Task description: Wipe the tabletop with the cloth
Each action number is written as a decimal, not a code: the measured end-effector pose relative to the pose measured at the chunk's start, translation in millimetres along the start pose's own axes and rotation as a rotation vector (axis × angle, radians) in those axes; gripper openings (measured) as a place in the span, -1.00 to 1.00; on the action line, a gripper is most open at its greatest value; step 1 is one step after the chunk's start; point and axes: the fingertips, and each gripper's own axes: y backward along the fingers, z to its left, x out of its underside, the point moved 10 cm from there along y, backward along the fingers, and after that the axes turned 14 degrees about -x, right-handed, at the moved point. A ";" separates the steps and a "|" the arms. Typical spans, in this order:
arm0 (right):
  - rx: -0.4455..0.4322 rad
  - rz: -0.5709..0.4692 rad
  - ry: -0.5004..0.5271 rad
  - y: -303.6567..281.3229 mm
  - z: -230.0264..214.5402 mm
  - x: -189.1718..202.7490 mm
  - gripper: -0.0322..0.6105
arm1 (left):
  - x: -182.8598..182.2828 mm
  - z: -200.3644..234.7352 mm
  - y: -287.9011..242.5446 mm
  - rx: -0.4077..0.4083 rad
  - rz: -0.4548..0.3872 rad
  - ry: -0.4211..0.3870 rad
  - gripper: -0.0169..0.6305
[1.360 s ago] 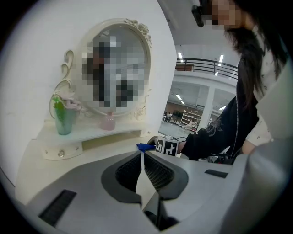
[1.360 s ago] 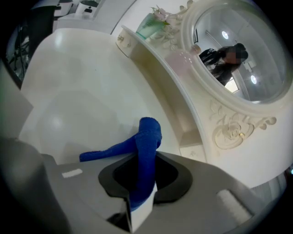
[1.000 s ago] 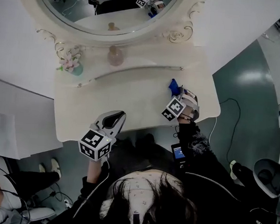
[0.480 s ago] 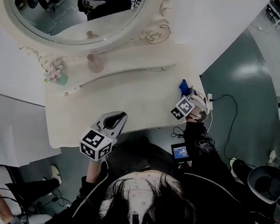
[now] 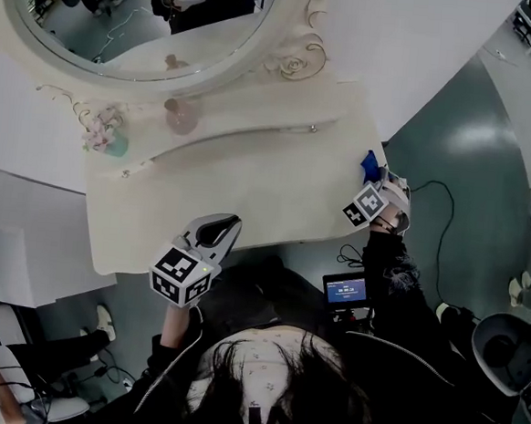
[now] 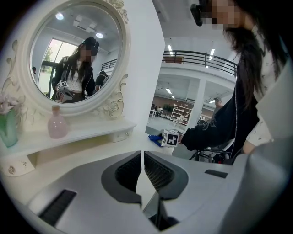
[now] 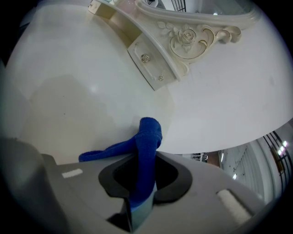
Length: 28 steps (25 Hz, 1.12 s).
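Observation:
The cream tabletop (image 5: 222,180) spreads under a raised shelf. At its right edge my right gripper (image 5: 373,176) is shut on a blue cloth (image 5: 371,162), which bunches out ahead of the jaws and rests on the tabletop (image 7: 78,96). In the right gripper view the cloth (image 7: 147,139) runs up between the pads of that gripper (image 7: 139,176). My left gripper (image 5: 222,221) hangs over the table's front edge, shut with nothing in it. In the left gripper view its jaws (image 6: 142,160) nearly touch, and the cloth (image 6: 154,136) shows far off on the right.
An oval mirror (image 5: 134,22) in a carved frame stands behind the shelf. On the shelf are a pink bottle (image 5: 182,115) and a small teal vase of flowers (image 5: 106,139). A lit screen (image 5: 344,289) and a cable (image 5: 434,220) lie by the table's right side above the green floor.
My right gripper has carried the cloth rightward across the tabletop to its right edge. The left gripper has kept its place, still shut.

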 end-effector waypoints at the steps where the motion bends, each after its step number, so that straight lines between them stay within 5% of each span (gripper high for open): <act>1: 0.004 0.000 0.002 -0.3 -0.9 0.9 -0.68 | 1.1 0.5 1.4 -0.006 0.003 0.003 -0.94; 7: 0.006 -0.008 -0.035 -1.8 -2.7 3.8 -0.68 | 6.9 5.4 15.7 -0.040 0.014 0.006 -0.94; 15: -0.046 -0.074 -0.254 20.5 -3.5 5.3 -0.67 | 18.8 30.5 47.7 -0.082 -0.019 0.028 -0.94; 28: -0.046 -0.296 -0.291 128.7 50.6 -103.6 -0.66 | 65.5 86.5 124.2 -0.058 -0.064 0.040 -0.94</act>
